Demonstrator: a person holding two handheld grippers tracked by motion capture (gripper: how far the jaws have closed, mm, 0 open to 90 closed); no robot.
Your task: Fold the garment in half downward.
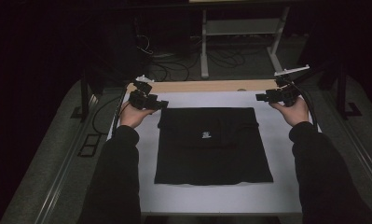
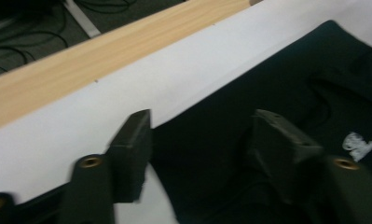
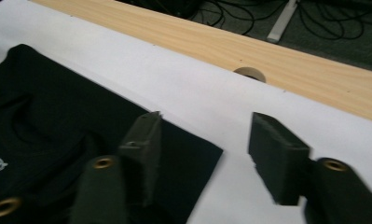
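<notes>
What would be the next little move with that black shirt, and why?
Probably lift both grippers clear: the left gripper and right gripper stand open at the far corners of the folded black shirt, gripping nothing, and it lies flat.

High view looks forward and down on the white-covered table (image 1: 277, 186). Both gripper views sit close, low, facing the pale wooden far edge (image 2: 104, 51); all share the folded black T-shirt (image 1: 211, 144), left one slightly blurred.
</notes>
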